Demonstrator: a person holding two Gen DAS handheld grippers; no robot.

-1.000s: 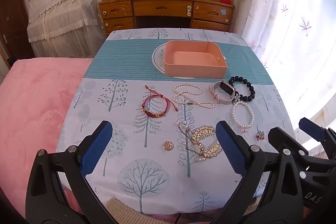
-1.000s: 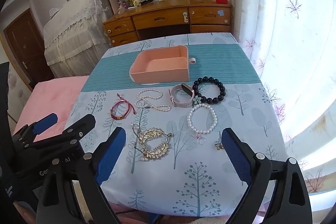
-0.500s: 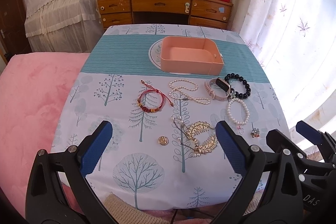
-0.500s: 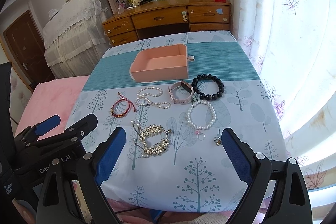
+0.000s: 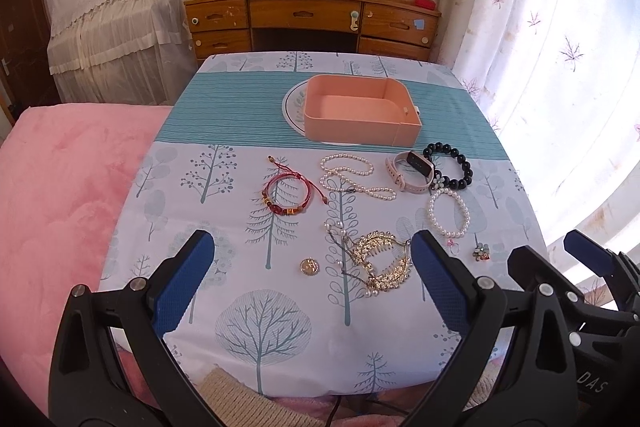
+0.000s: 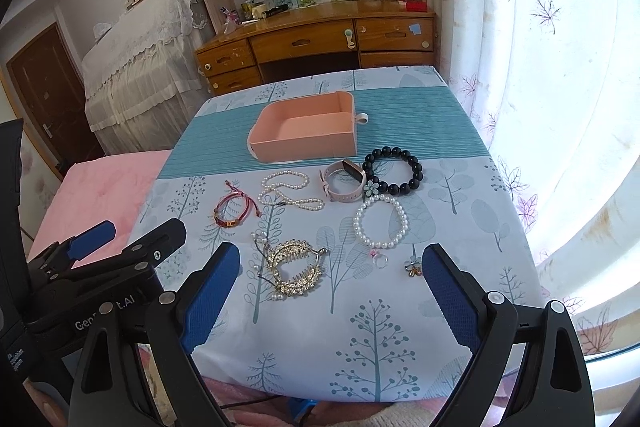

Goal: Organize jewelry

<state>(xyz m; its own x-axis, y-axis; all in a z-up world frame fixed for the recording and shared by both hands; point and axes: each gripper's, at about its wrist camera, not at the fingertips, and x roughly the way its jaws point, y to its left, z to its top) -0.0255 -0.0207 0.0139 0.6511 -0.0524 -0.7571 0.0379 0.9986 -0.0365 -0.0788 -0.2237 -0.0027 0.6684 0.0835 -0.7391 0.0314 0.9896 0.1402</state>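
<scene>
An empty pink box (image 5: 362,113) (image 6: 306,133) stands on the table's teal stripe. In front of it lie a red cord bracelet (image 5: 287,193) (image 6: 234,211), a pearl necklace (image 5: 352,177) (image 6: 288,189), a pink smartwatch (image 5: 408,173) (image 6: 345,181), a black bead bracelet (image 5: 450,165) (image 6: 394,171), a white pearl bracelet (image 5: 448,213) (image 6: 381,221), a gold hair comb (image 5: 380,261) (image 6: 296,267), a gold coin pendant (image 5: 308,265), a small ring (image 6: 380,259) and a flower charm (image 5: 480,251) (image 6: 414,267). My left gripper (image 5: 312,283) and right gripper (image 6: 332,295) hover open over the near edge, holding nothing.
The table (image 5: 224,187) wears a tree-print cloth. A pink blanket (image 5: 60,195) lies to the left. A wooden desk (image 5: 312,19) stands behind the table, a lace-covered piece of furniture (image 5: 120,27) at back left, white curtains (image 5: 560,47) on the right.
Both grippers have drawn back and risen slightly, so the table looks smaller and farther. The jewelry has not moved; both stay open.
</scene>
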